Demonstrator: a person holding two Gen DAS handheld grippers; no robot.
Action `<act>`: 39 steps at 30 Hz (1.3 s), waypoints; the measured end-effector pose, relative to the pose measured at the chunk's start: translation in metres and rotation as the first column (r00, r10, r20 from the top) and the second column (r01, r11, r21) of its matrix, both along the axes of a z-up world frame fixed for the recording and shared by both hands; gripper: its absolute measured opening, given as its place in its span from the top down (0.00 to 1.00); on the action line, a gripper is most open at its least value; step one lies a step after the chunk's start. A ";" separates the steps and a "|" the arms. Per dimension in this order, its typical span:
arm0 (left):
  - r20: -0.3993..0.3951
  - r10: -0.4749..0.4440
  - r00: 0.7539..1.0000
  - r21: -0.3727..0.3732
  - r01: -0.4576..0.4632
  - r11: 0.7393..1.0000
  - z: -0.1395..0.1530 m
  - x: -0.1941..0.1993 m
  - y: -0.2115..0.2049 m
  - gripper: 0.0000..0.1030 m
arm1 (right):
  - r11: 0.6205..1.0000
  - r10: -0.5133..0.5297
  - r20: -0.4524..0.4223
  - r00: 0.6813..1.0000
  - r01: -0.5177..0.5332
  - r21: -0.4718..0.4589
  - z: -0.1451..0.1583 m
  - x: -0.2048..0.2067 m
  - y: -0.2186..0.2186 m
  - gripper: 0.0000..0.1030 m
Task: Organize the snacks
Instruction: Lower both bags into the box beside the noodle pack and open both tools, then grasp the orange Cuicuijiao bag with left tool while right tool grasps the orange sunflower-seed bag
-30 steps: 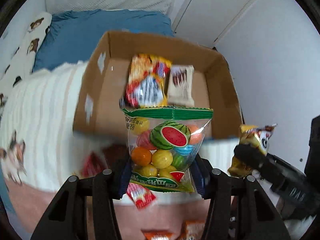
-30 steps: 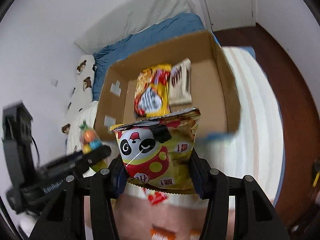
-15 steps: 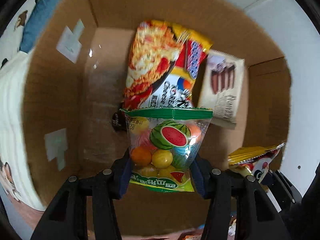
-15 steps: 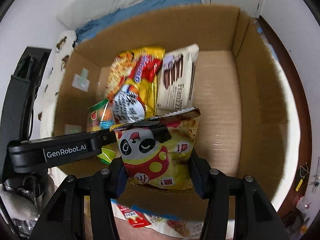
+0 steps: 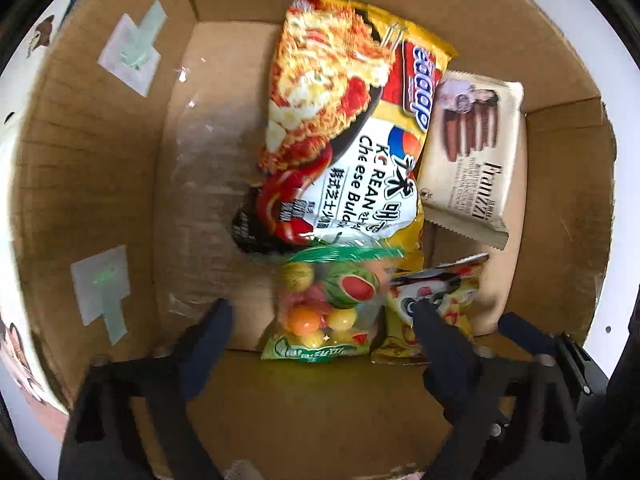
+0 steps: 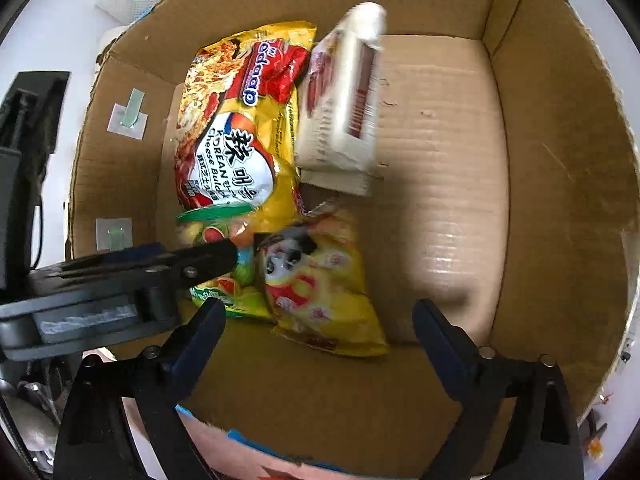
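Observation:
Both views look down into an open cardboard box. A clear fruit candy bag and a yellow panda snack bag lie side by side on its floor. My left gripper hangs over the candy bag, jaws opening, pads off the bag. My right gripper hangs over the panda bag, jaws opening too, nothing pinched. Behind them lie a yellow noodle packet and a cream wafer pack, which is blurred in the right wrist view.
The left gripper's black arm crosses the right wrist view's left side, close to the right gripper's left finger. Bare box floor shows right of the snacks. Tape patches mark the left wall. A wrapper edge shows outside the near wall.
Both grippers came down from above the box rim into the box. Their jaws went from shut on the candy bag and the panda bag to wide apart, and both bags now lie on the floor.

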State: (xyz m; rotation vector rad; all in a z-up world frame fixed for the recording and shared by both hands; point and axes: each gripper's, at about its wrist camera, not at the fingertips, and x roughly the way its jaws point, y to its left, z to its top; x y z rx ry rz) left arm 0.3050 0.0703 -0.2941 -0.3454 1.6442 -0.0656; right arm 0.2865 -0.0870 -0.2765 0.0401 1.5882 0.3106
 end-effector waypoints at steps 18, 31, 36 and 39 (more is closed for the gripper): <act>0.287 -0.029 0.957 0.108 -0.002 0.994 0.104 -0.049 -0.002 0.09 | 0.997 -0.031 0.222 0.975 0.047 -0.068 0.081 -0.032 -0.025 0.05; 0.488 -0.056 0.871 0.194 -0.046 0.980 0.164 -0.117 0.006 0.09 | 0.997 -0.031 0.391 0.920 0.058 -0.056 0.138 -0.092 -0.033 0.05; 0.549 -0.071 0.833 0.216 -0.059 0.975 0.182 -0.145 0.002 0.09 | 0.997 -0.033 0.441 0.897 0.057 -0.042 0.160 -0.115 -0.035 0.05; 0.570 -0.072 0.819 0.214 -0.064 0.975 0.191 -0.159 0.002 0.09 | 0.998 -0.038 0.456 0.889 0.055 -0.023 0.172 -0.129 -0.037 0.05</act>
